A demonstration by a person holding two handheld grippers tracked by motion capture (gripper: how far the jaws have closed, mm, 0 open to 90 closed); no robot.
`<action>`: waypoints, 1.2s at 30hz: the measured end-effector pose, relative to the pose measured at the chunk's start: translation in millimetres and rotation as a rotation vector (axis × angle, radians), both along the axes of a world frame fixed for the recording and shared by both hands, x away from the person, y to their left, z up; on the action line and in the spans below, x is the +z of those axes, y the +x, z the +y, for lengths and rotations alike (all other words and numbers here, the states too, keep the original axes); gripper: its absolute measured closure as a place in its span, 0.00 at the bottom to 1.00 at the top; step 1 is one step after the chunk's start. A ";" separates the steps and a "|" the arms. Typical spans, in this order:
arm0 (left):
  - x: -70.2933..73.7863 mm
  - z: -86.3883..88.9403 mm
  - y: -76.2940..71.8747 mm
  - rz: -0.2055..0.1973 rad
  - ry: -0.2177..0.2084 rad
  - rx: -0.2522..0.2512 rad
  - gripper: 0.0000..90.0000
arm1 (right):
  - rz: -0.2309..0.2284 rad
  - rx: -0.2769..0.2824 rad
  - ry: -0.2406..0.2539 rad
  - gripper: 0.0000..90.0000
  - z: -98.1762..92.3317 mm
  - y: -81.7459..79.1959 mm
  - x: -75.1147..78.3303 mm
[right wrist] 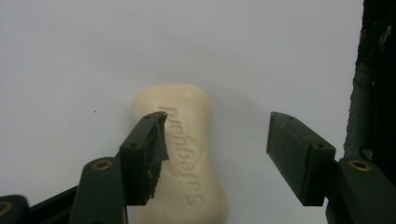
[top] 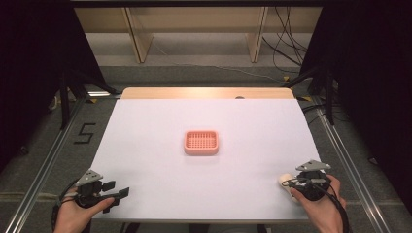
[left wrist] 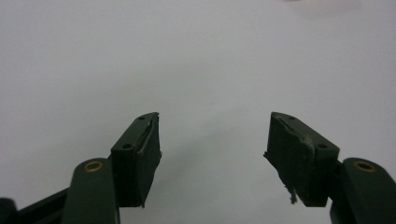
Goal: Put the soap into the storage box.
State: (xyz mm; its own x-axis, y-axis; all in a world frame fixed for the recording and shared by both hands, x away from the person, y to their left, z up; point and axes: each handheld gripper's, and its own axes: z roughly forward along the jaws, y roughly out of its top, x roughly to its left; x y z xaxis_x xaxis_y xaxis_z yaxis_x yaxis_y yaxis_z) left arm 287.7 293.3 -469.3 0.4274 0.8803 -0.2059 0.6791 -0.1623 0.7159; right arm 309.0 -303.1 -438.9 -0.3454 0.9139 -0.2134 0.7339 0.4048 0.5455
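A cream soap bar (right wrist: 194, 140) with embossed lettering lies flat on the white table, in the high view (top: 285, 180) near the front right corner. My right gripper (right wrist: 217, 119) hovers over it, open. Its left jaw overlaps the bar's left side and its right jaw stands apart from the bar. In the high view a hand holds this gripper (top: 297, 183) beside the soap. A pink slotted soap dish (top: 201, 151) sits empty at the table's middle. My left gripper (top: 116, 189) rests at the front left, open (left wrist: 215, 116), with bare table between its jaws.
The white tabletop (top: 155, 121) spans the view, with a wooden strip (top: 204, 92) along its far edge. Metal rails (top: 43, 165) run along both sides. Cables and wooden shelf legs lie on the floor beyond. The table's right edge shows dark in the right gripper view.
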 end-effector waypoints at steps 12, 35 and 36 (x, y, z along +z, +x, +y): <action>-0.4 -1.8 -2.9 0.007 0.009 -0.028 0.38 | 0.139 0.025 -0.017 0.49 1.3 12.4 22.3; -1.2 -1.4 -2.2 0.006 0.015 -0.052 0.38 | 0.559 0.102 -0.031 0.42 3.0 58.4 14.5; -1.2 -1.6 -2.3 0.007 0.013 -0.050 0.38 | 0.563 0.120 -0.025 0.42 2.4 59.4 13.0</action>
